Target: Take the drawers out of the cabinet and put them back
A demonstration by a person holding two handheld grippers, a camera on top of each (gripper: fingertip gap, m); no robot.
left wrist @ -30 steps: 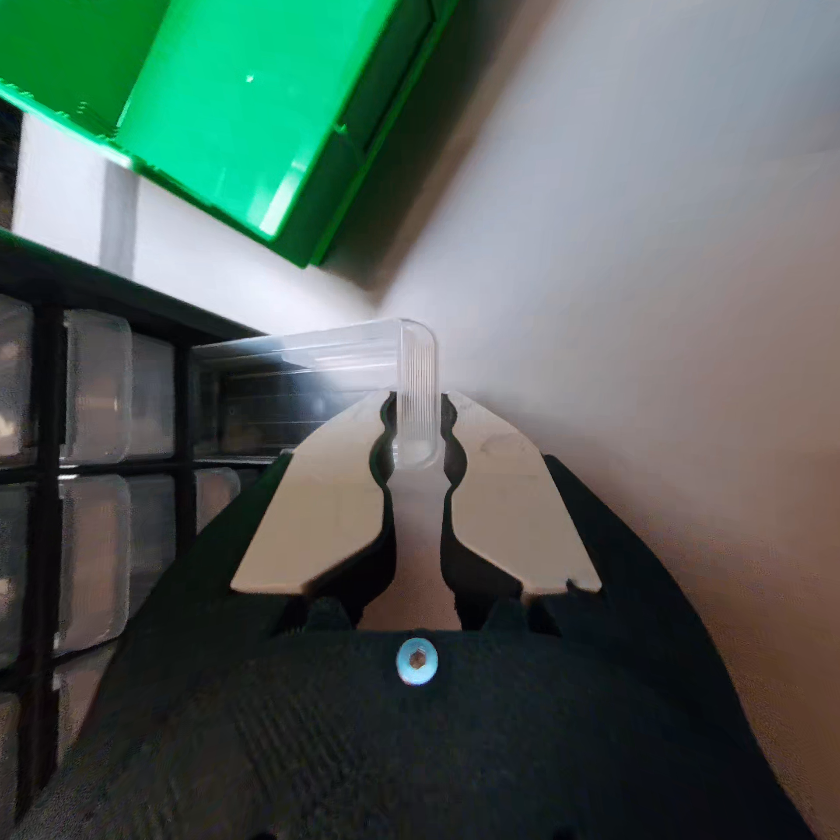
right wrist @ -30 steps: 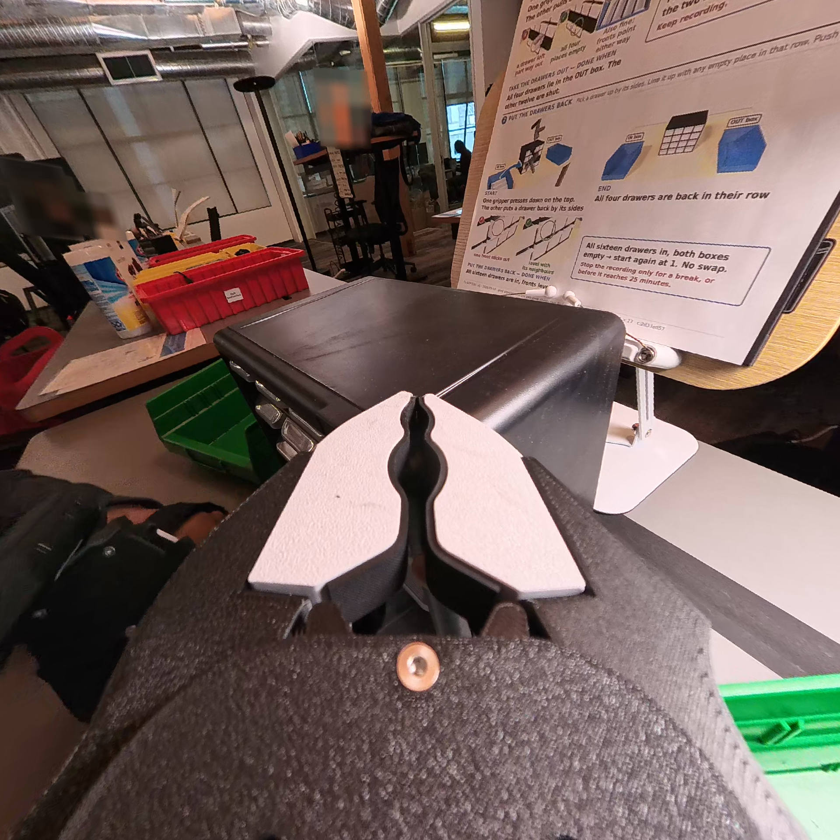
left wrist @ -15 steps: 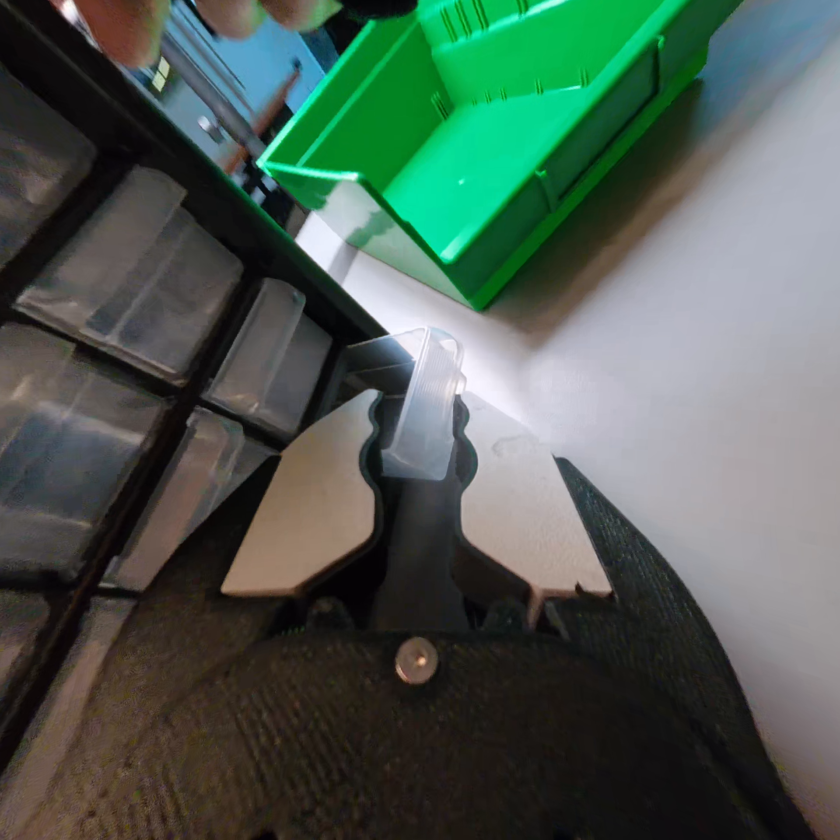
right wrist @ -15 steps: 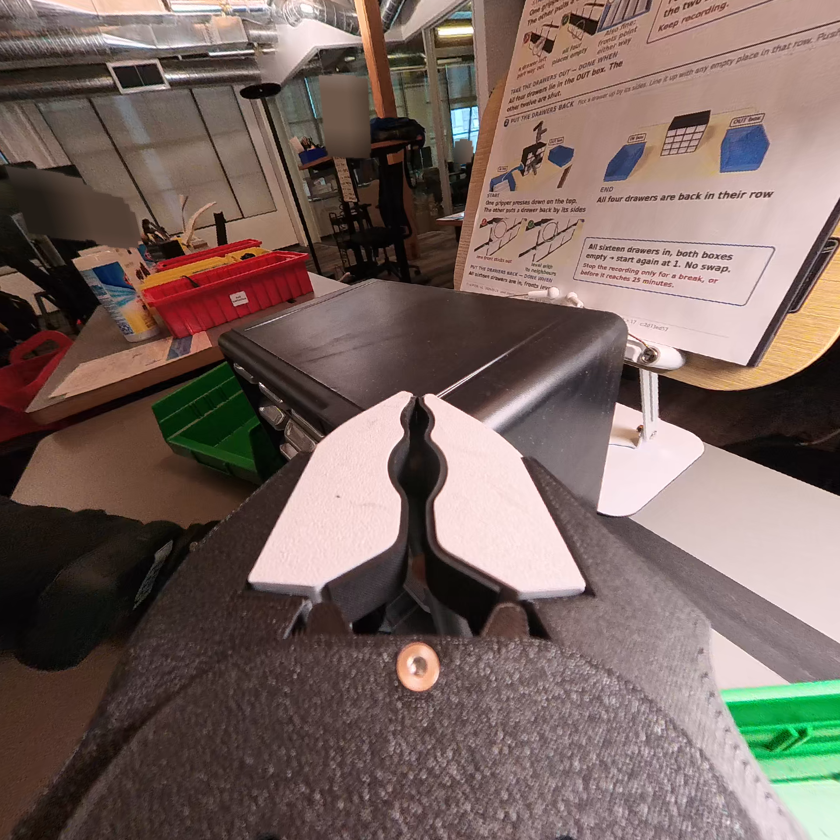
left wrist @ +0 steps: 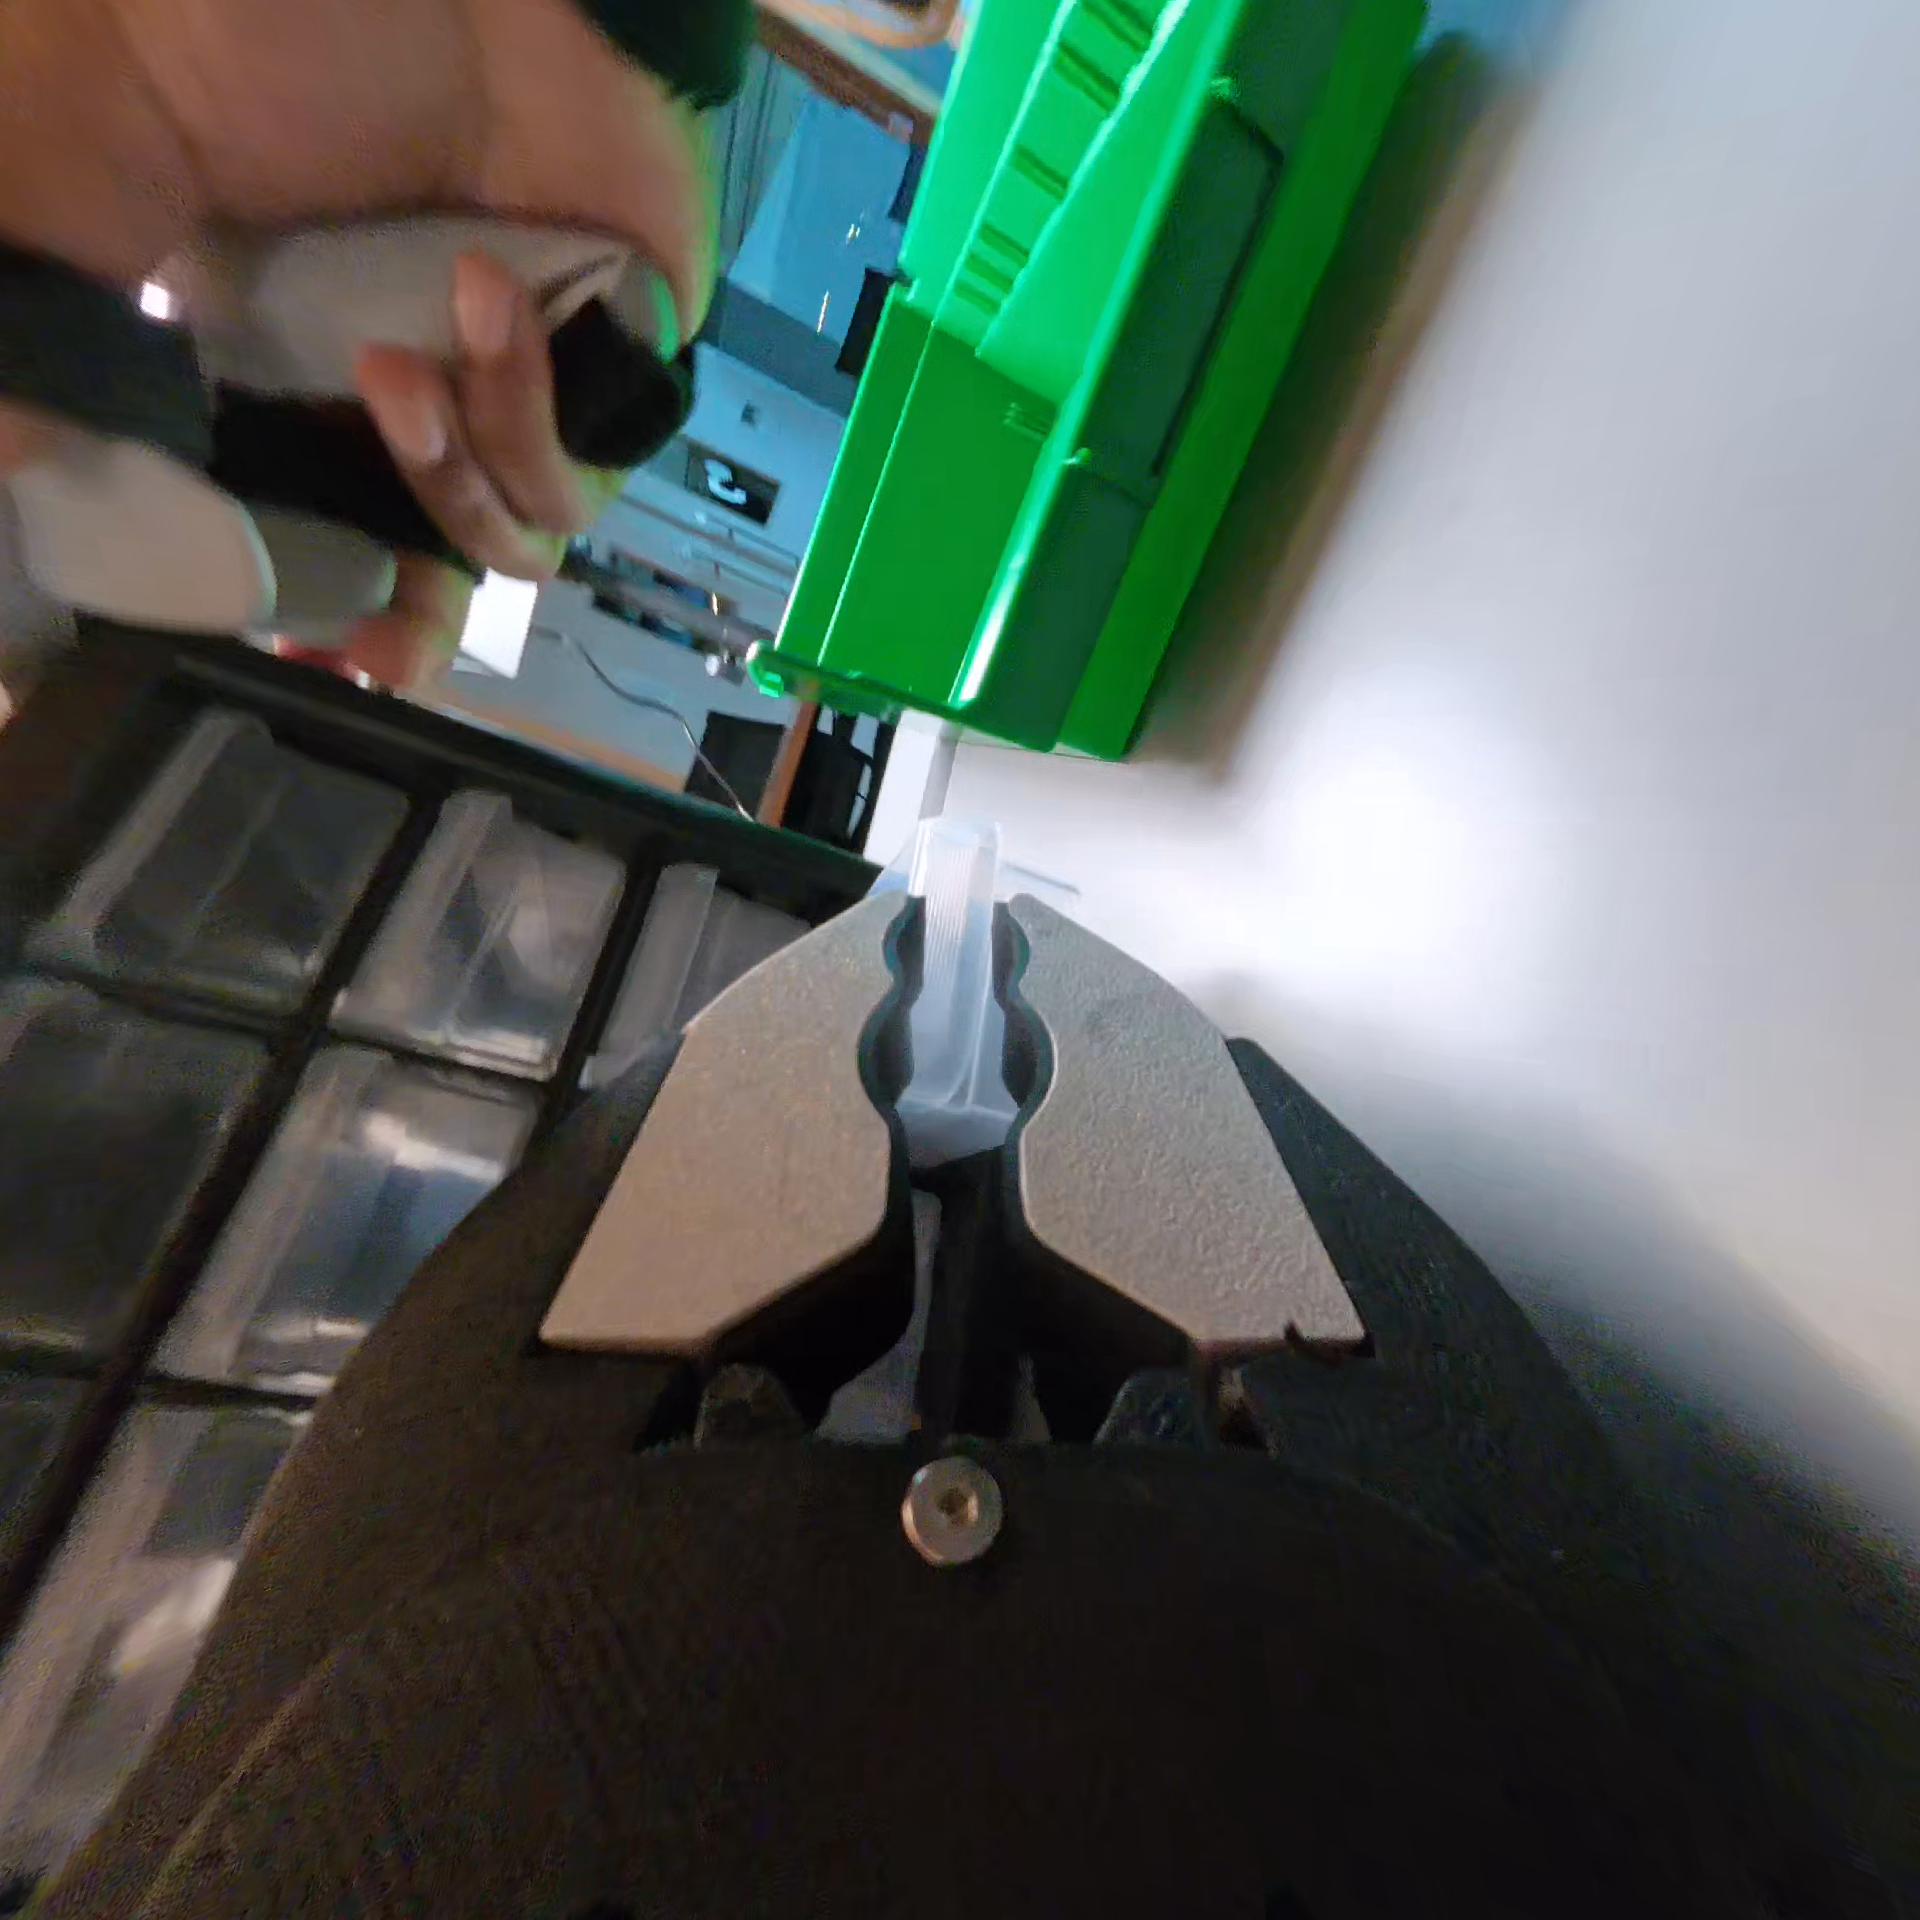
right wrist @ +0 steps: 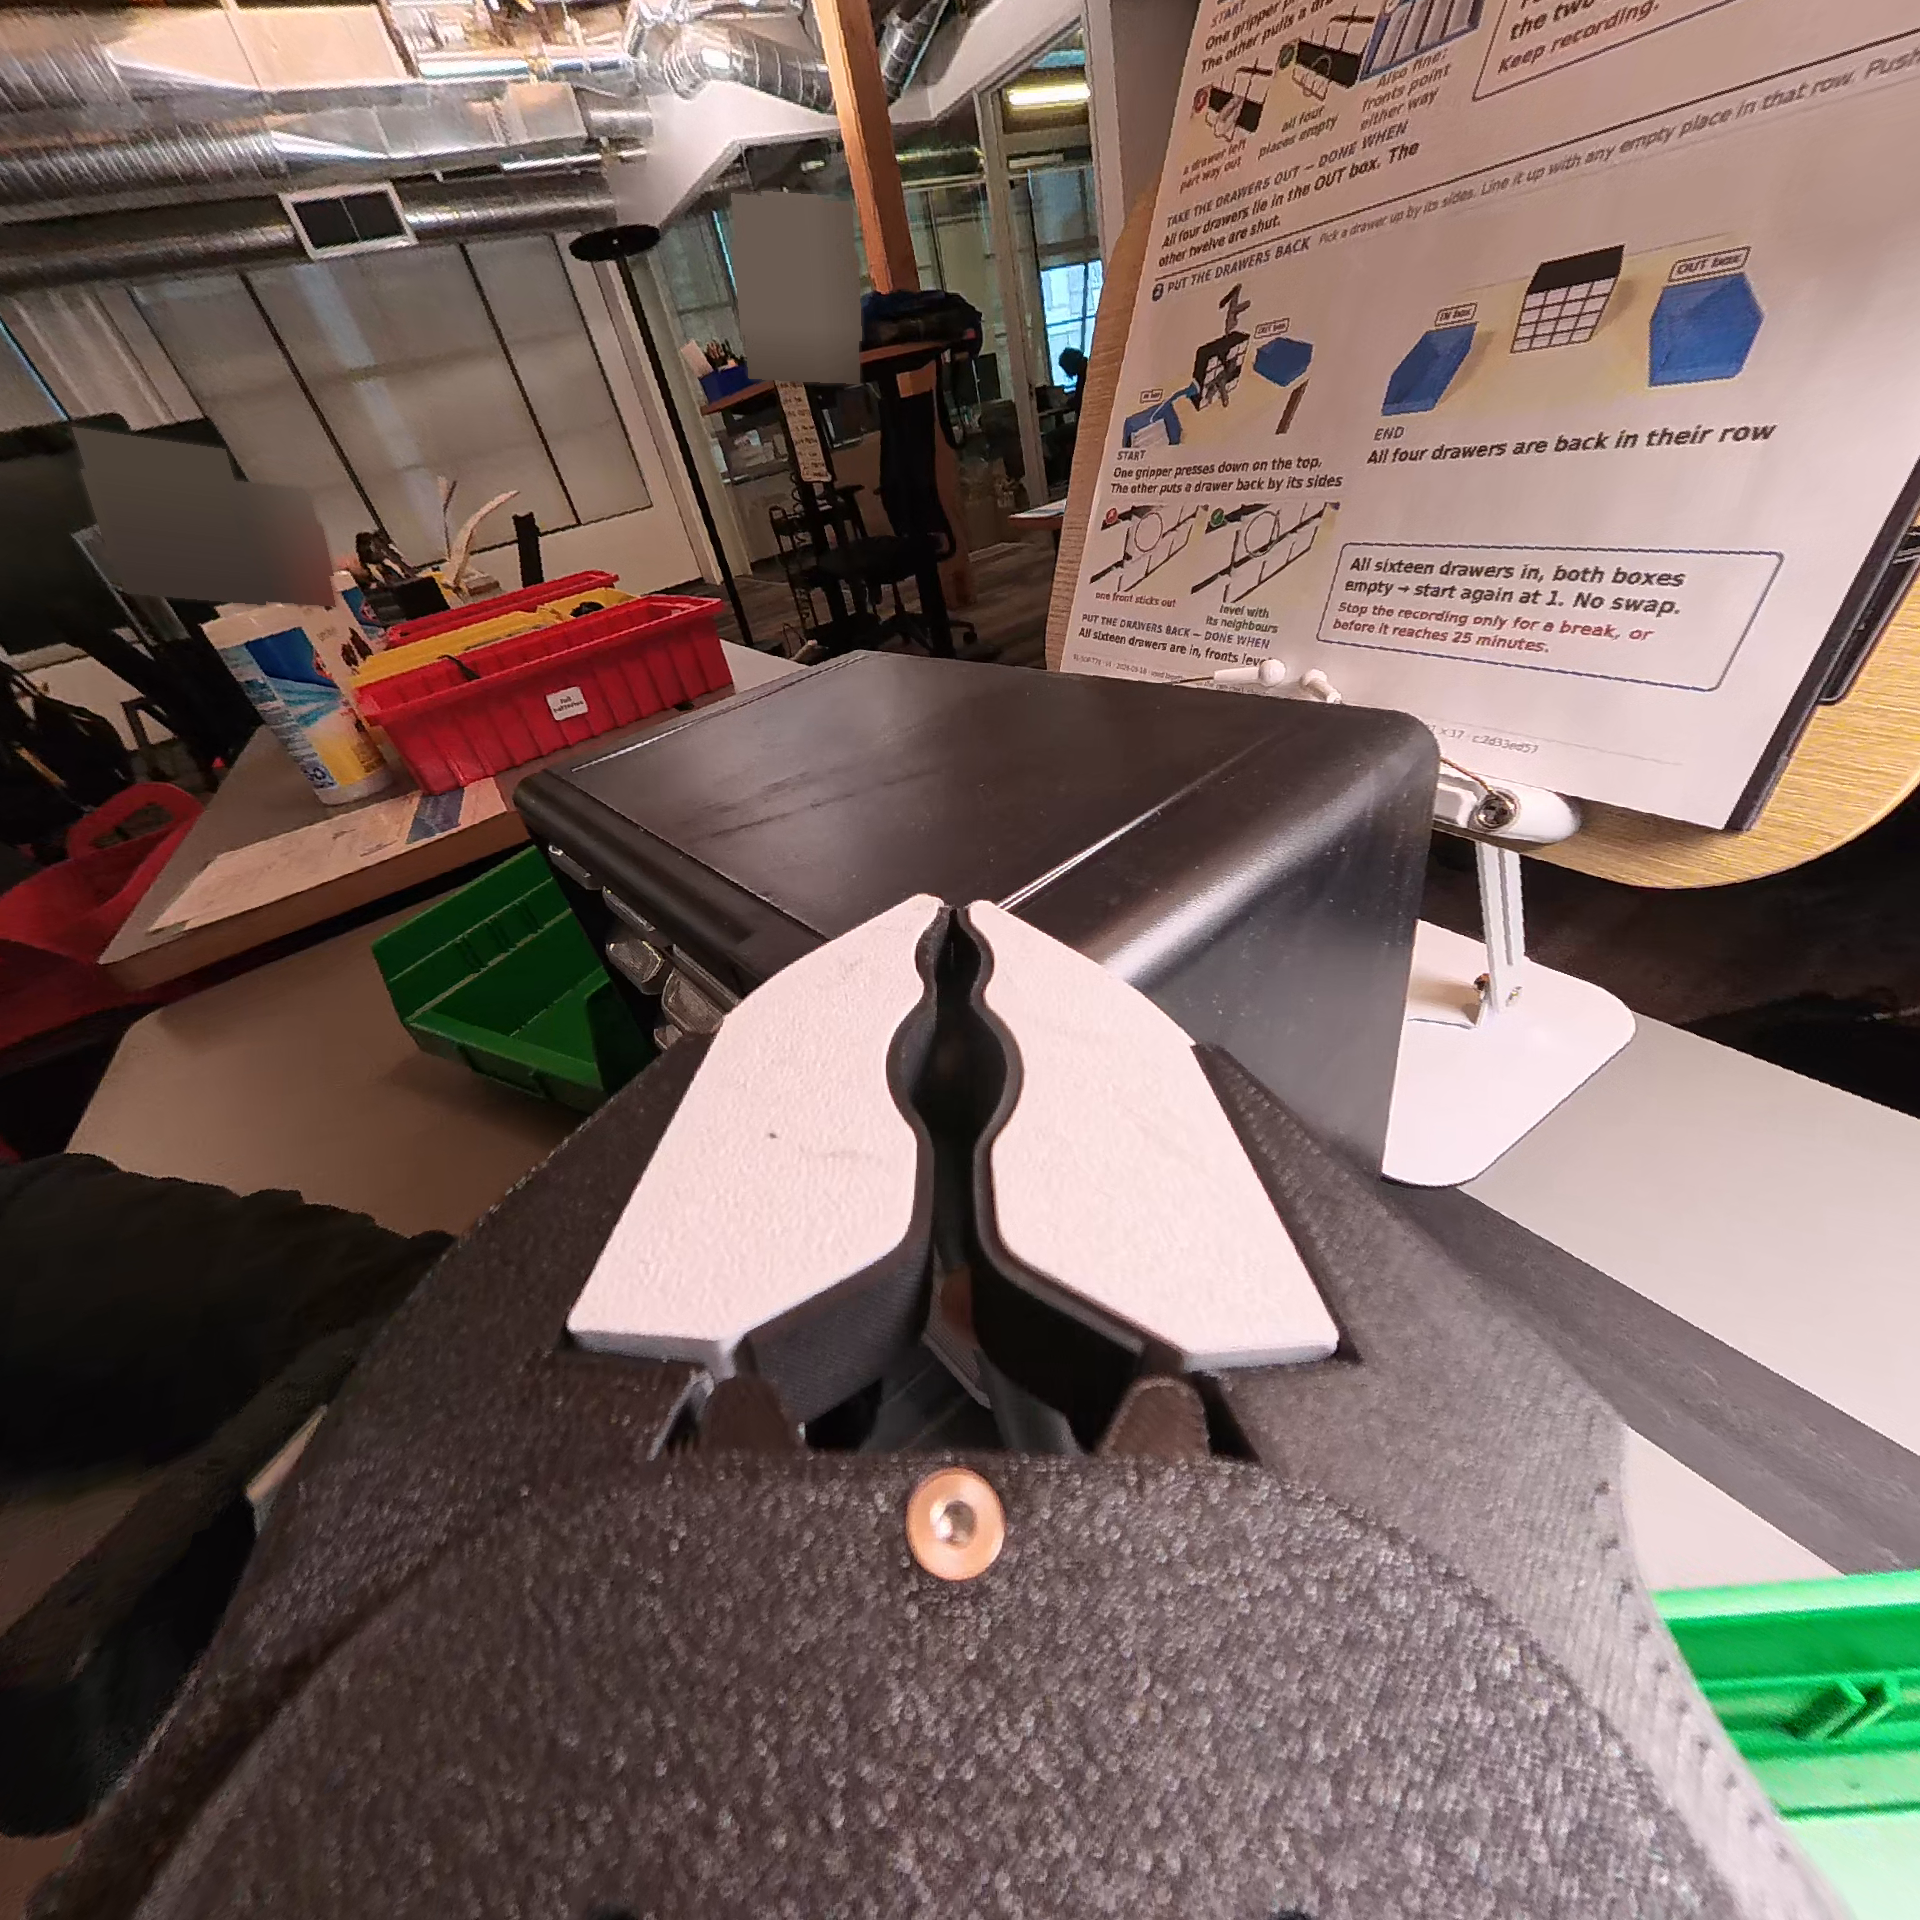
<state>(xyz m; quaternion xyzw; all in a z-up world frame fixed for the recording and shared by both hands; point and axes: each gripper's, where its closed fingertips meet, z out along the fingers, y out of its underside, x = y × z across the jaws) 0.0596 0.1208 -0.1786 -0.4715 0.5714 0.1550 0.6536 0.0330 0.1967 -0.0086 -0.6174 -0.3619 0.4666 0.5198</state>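
Observation:
My left gripper (left wrist: 954, 914) is shut on the ribbed handle of a clear plastic drawer (left wrist: 951, 935) at the corner of the black cabinet (left wrist: 520, 769). Several clear drawers (left wrist: 478, 925) sit shut in the cabinet front to the left. The view is rolled on its side. My right gripper (right wrist: 953, 914) is shut and empty, with its tips on the near edge of the black cabinet's top (right wrist: 935, 758). In the left wrist view a hand (left wrist: 416, 208) holds the other gripper (left wrist: 312, 312) above the cabinet.
A green bin (left wrist: 1039, 416) stands beyond the cabinet on the white table (left wrist: 1558, 831). In the right wrist view a green bin (right wrist: 499, 997) lies left of the cabinet, another (right wrist: 1808, 1704) at the lower right. An instruction board on a white stand (right wrist: 1496, 997) stands behind. Red trays (right wrist: 540, 696) are on a far table.
The left wrist view has swung round: the cabinet front and green bin shifted, and the hand with the other gripper came into view. The left gripper still holds the drawer handle. The right gripper barely moved.

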